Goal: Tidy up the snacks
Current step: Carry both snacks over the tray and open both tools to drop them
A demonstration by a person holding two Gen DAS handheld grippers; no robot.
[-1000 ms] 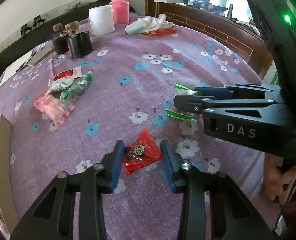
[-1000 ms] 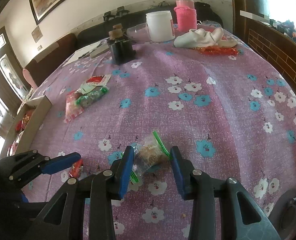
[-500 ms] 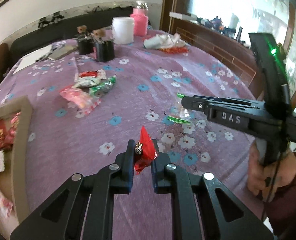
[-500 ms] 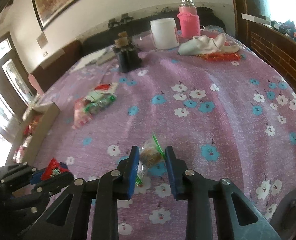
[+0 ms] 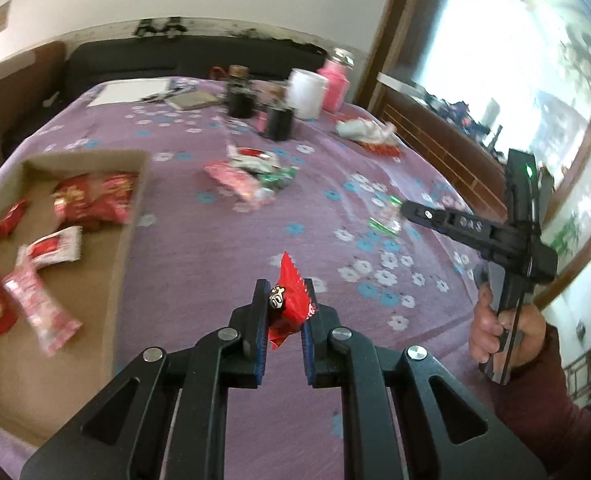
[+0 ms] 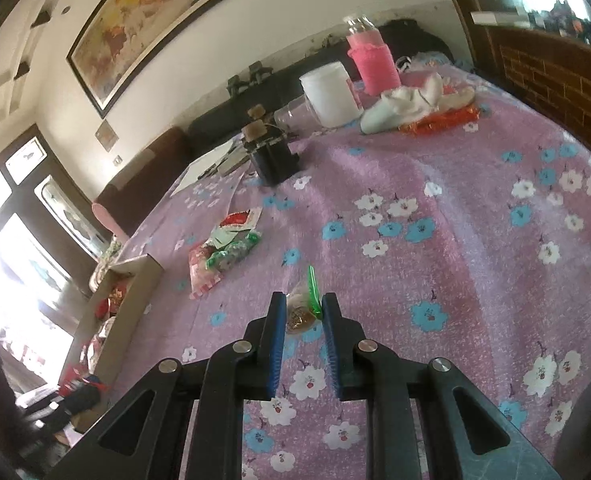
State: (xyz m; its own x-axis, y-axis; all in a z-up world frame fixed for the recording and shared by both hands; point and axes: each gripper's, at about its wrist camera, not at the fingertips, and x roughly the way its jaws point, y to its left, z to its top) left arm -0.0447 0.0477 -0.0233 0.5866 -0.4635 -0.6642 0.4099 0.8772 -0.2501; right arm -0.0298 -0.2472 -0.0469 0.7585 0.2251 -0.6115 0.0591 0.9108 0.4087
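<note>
My left gripper [image 5: 285, 308] is shut on a red snack packet [image 5: 289, 300] and holds it above the purple flowered tablecloth [image 5: 199, 264]. A cardboard box [image 5: 129, 216] with several red and pink snack packets lies to its left. My right gripper [image 6: 303, 316] is shut on a clear snack bag with a green strip [image 6: 301, 308], lifted off the cloth; it also shows in the left wrist view [image 5: 411, 212] with its bag [image 5: 387, 216]. A small pile of pink, green and red snacks [image 5: 255, 178] lies mid-table, also seen in the right wrist view [image 6: 223, 248].
At the far end stand two dark jars [image 5: 271, 116], a white tub [image 6: 329, 92], a pink bottle [image 6: 371, 60] and a white cloth [image 6: 411, 104] over an orange wrapper. Papers [image 5: 131, 90] lie at the back left. A brick ledge [image 6: 555, 80] borders the right side.
Both grippers closed on their snacks and lifted them off the cloth. The left gripper has swung left, so the cardboard box is now in full view.
</note>
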